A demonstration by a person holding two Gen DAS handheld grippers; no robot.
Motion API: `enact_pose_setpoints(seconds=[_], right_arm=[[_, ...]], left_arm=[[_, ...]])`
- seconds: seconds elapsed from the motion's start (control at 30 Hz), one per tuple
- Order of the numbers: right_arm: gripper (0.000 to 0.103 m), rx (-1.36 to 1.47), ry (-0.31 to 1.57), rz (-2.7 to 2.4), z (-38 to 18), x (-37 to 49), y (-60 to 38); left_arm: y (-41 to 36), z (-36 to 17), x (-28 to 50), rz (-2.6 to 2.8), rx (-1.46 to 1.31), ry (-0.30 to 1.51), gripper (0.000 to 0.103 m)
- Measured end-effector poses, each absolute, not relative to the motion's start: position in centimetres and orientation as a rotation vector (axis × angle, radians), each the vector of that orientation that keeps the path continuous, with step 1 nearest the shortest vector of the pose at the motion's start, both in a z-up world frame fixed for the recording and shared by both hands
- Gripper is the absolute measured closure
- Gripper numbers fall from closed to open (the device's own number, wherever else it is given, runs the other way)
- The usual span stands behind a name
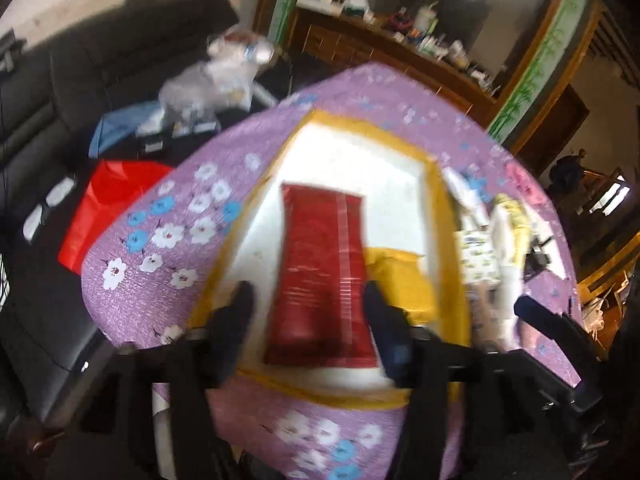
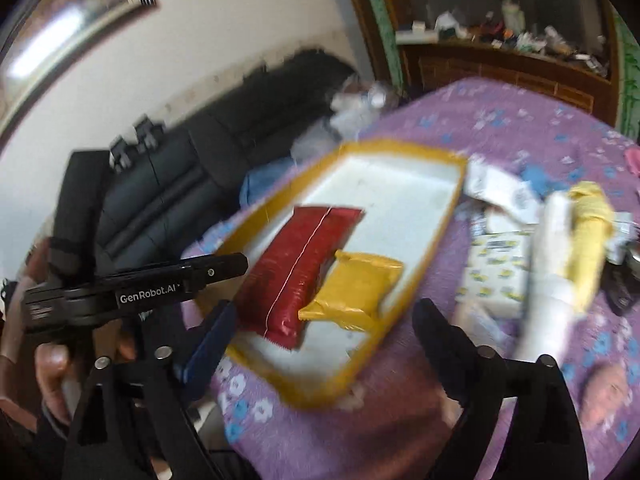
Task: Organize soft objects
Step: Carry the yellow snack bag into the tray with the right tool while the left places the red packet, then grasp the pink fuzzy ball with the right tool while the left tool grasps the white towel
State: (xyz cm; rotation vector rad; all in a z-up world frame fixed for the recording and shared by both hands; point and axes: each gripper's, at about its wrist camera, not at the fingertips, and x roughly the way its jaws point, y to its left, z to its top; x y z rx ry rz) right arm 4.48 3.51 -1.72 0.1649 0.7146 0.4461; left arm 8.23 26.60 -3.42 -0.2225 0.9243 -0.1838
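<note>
From the left wrist camera, the left gripper (image 1: 306,308) hangs over the near end of a shallow tray (image 1: 440,200) with a yellow rim and white floor, its two dark fingers (image 1: 236,320) spread wide apart with nothing between them. Straight ahead, framed by those fingers, a long red packet (image 1: 320,276) lies flat along the middle of the tray floor. A yellow packet (image 1: 404,280) sits just beside it, toward the tray's right edge, touching the red one's side. The tray rests on a table covered with a purple flowered cloth (image 1: 160,280). Past the tray's right edge, on the cloth, is a blurred heap: a white patterned tissue pack (image 1: 478,256) and a pale yellow cloth roll (image 1: 510,216). The right gripper (image 1: 548,320) pokes in as a dark shape at the table's right edge. Off the table's left edge a red plastic bag (image 1: 108,208) lies on a dark sofa (image 1: 60,80).

From the right wrist camera, the right gripper (image 2: 324,316) hovers at the tray's (image 2: 400,148) near corner, fingers (image 2: 440,328) wide apart and empty. The left gripper (image 2: 140,292) shows side-on at the left; I cannot tell its opening here. The red packet (image 2: 296,268) runs diagonally across the tray floor, with the yellow packet (image 2: 356,288) overlapping its near right side. Right of the tray on the cloth (image 2: 520,120) lie the tissue pack (image 2: 496,272) and the yellow cloth roll (image 2: 588,232) against a white roll (image 2: 548,264).
</note>
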Motion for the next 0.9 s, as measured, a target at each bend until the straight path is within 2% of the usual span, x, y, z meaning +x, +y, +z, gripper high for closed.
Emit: enact_pose_setpoints(seconds=[0.07,0.13,0.23,0.37,0.5,0.53,0.67,0.7,0.8,0.9], right_arm=[[0.009,0.209,0.671,0.434,-1.3,3.0,1.6],[0.001,0.277,0.634,0.415,-1.4,1.8,-1.0],[0.0,0.373,0.625,0.372,-2.6,1.2,-5.0],[0.001,0.387,0.657,0.26,-4.5,5.3,-6.8],[0.012,0.383,0.673,0.12,-4.9,6.4,-4.3],[0.015,0.397,0.681,0.083,-5.3,8.0,-3.6],[0.037,0.477,0.732,0.005,-8.2,17.3,-1.8],[0.04,0.49,0.752,-0.009,-9.2,21.2,-0.7],[0.047,0.493,0.776,-0.001,-10.0,24.6,0.3],[0.061,0.459,0.773,-0.028,-10.2,29.5,3.1]], left_arm=[[24.8,-2.3,7.1,-0.227,-0.202,0.894,0.041],[22.4,-1.6,5.8,-0.28,-0.167,0.882,0.04],[18.3,-1.2,4.2,-0.375,-0.115,0.886,0.038],[13.7,-1.7,3.5,-0.44,-0.037,0.917,0.038],[10.6,-2.3,4.4,-0.493,-0.018,0.952,0.038],[9.9,-2.6,4.7,-0.499,-0.01,0.963,0.038],[7.1,-3.7,6.9,-0.518,0.012,1.01,0.038],[6.3,-4.0,7.6,-0.522,0.018,1.018,0.038],[4.1,-4.8,9.5,-0.523,0.053,1.042,0.038],[1.7,-7.0,11.3,-0.528,0.086,1.088,0.041]])
